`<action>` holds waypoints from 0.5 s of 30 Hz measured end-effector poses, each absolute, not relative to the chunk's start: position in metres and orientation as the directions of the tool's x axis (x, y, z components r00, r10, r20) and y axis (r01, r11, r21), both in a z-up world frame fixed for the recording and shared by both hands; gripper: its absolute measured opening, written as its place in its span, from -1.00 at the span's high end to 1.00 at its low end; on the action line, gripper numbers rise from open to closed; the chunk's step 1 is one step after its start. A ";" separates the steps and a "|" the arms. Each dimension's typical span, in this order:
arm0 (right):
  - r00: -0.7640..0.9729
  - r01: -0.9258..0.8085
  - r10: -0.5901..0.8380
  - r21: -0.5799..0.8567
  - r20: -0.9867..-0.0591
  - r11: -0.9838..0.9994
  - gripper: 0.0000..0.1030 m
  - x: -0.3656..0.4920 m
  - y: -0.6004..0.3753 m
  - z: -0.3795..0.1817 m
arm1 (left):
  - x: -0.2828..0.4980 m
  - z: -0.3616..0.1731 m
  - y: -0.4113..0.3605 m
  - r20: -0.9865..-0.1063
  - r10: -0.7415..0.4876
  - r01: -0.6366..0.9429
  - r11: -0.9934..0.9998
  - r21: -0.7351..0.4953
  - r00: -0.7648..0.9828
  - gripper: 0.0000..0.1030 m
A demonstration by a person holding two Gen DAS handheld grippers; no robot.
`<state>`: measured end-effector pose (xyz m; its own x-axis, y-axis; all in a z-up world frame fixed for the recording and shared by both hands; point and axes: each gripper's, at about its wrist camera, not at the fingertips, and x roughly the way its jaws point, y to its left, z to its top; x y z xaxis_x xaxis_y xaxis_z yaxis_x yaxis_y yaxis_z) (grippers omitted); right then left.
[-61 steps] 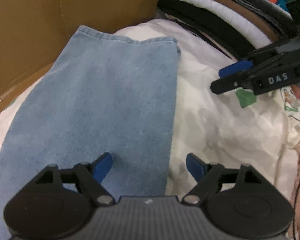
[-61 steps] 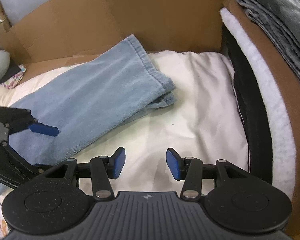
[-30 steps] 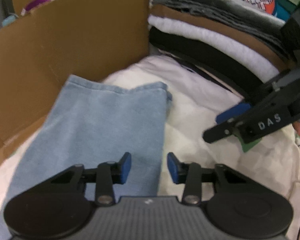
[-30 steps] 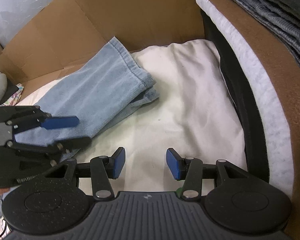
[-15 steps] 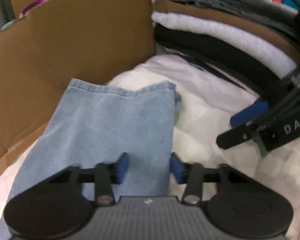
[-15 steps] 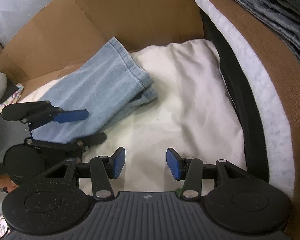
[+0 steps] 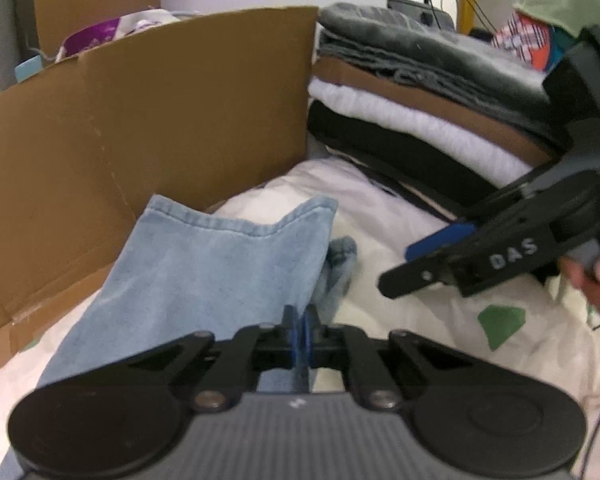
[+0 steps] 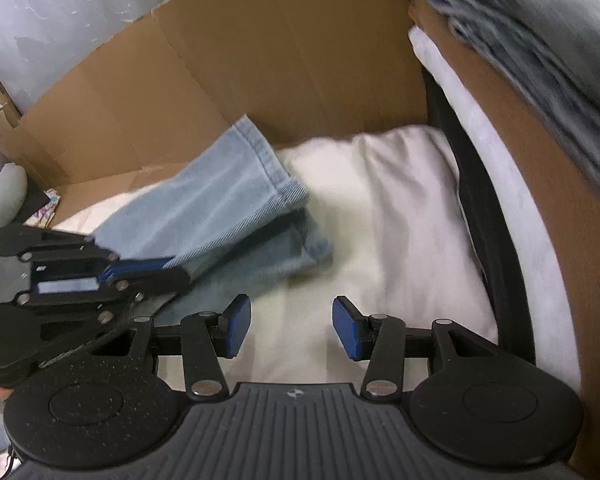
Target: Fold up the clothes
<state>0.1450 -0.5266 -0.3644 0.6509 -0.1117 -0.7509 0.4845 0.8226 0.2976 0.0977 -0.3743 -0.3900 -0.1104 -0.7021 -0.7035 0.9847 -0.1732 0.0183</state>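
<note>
A light-blue denim garment [image 7: 220, 264] lies folded on white bedding [image 7: 404, 216] against a cardboard wall. My left gripper [image 7: 300, 330] is shut on the garment's right edge. The top layer is raised a little, so the lower layer [image 7: 338, 264] shows beneath it. In the right wrist view the same grip appears at the left, where the left gripper [image 8: 172, 270] pinches the denim garment [image 8: 220, 196]. My right gripper [image 8: 288, 328] is open over bare white bedding [image 8: 380, 208], with nothing between its fingers. In the left wrist view the right gripper [image 7: 408, 268] hovers to the right of the denim.
A cardboard wall [image 7: 160, 120] stands behind and to the left of the denim. A stack of folded clothes [image 7: 420, 100] in grey, brown, white and black rises at the right. A person's hand [image 7: 596, 280] holds the right gripper's handle.
My left gripper's jaws have closed on the denim's right edge and lifted its top layer slightly, uncovering the layer below. The right gripper has stayed open and nearly still.
</note>
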 end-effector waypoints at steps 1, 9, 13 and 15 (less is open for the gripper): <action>0.658 0.479 -0.113 0.299 -0.744 0.825 -0.02 0.149 -0.527 -0.363 | 0.101 -0.388 -0.374 -0.702 -0.703 0.986 -0.169 0.006 -0.116 0.94; 0.691 0.377 -0.066 0.281 -0.720 0.882 -0.02 0.195 -0.514 -0.365 | 0.116 -0.372 -0.375 -0.689 -0.712 0.988 -0.147 -0.044 -0.136 0.94; 0.663 0.335 -0.045 0.242 -0.747 0.911 -0.01 0.211 -0.507 -0.380 | 0.116 -0.372 -0.373 -0.686 -0.712 0.986 -0.157 -0.047 -0.146 0.94; 0.645 0.336 -0.055 0.218 -0.763 0.916 0.00 0.208 -0.507 -0.386 | 0.115 -0.373 -0.373 -0.686 -0.711 0.985 -0.164 -0.052 -0.154 0.94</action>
<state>0.2084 -0.5070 -0.3859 0.6445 -0.0549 -0.7626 0.3360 0.9163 0.2180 0.1146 -0.3729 -0.3726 -0.1545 -0.7111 -0.6859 0.9851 -0.1637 -0.0521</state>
